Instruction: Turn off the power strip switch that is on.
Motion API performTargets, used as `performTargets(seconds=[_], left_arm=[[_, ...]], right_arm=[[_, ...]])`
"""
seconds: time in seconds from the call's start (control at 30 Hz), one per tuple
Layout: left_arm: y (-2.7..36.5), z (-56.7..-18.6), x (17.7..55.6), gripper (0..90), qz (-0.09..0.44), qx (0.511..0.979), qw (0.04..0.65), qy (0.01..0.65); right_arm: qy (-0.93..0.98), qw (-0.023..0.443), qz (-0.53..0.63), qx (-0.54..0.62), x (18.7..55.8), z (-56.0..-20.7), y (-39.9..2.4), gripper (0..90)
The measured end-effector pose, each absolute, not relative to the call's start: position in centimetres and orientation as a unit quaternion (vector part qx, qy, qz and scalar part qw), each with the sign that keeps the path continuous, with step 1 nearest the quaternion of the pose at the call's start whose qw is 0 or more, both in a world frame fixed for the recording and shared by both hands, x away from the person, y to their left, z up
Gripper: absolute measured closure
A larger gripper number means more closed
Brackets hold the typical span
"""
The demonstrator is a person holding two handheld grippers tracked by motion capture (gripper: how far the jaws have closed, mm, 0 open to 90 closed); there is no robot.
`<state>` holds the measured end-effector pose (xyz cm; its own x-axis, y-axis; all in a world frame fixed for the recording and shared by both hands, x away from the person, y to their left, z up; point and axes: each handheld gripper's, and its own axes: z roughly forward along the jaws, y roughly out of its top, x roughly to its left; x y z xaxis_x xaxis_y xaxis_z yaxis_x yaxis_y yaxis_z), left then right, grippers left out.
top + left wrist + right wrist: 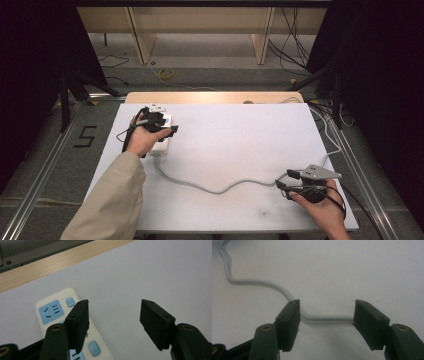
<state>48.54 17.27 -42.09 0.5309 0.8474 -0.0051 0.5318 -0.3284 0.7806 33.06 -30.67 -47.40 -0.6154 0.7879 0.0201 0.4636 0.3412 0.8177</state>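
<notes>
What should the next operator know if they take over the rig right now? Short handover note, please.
Left gripper: open, nothing between the jaws, held just above the white plastic power strip with blue sockets at the table's far left.
Right gripper: open, jaws either side of the grey round power cable near the table's right edge, not clamped on it.
White table top: the strip lies flat on it; its cable snakes across to the right gripper.
Done: strip set down and let go.
Left: probably closing on the cable, then tidying or moving it; whether it ends in a plug can't be told.
</notes>
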Motion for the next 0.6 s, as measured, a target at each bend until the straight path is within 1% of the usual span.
performTargets(seconds=[0.07, 0.13, 0.2, 0.3, 0.37, 0.43, 0.6], left_arm=[[17.3, -42.2, 47.3, 36.5, 0.202, 0.792, 0.395, 0.420], [17.4, -42.4, 45.9, 34.2, 0.189, 0.785, 0.420, 0.414], [17.2, -42.8, 44.0, 32.4, 0.190, 0.787, 0.430, 0.399], [16.9, -43.4, 41.6, 31.5, 0.192, 0.788, 0.442, 0.383], [16.7, -44.0, 39.8, 32.9, 0.190, 0.789, 0.451, 0.372], [16.6, -44.6, 38.5, 32.9, 0.195, 0.788, 0.451, 0.371], [16.3, -46.5, 35.5, 29.4, 0.208, 0.793, 0.437, 0.369]], right_arm=[[0.796, 0.194, 0.417, 0.393, 33.0, -47.4, -30.6, 39.2], [0.797, 0.193, 0.417, 0.393, 33.0, -47.4, -30.6, 39.1], [0.797, 0.193, 0.417, 0.394, 33.0, -47.4, -30.7, 39.1], [0.796, 0.193, 0.417, 0.394, 33.0, -47.5, -30.7, 39.0], [0.796, 0.193, 0.417, 0.394, 33.0, -47.5, -30.7, 38.8], [0.797, 0.194, 0.417, 0.393, 33.0, -47.5, -30.6, 38.8], [0.795, 0.195, 0.419, 0.394, 32.9, -47.3, -30.6, 38.5]])
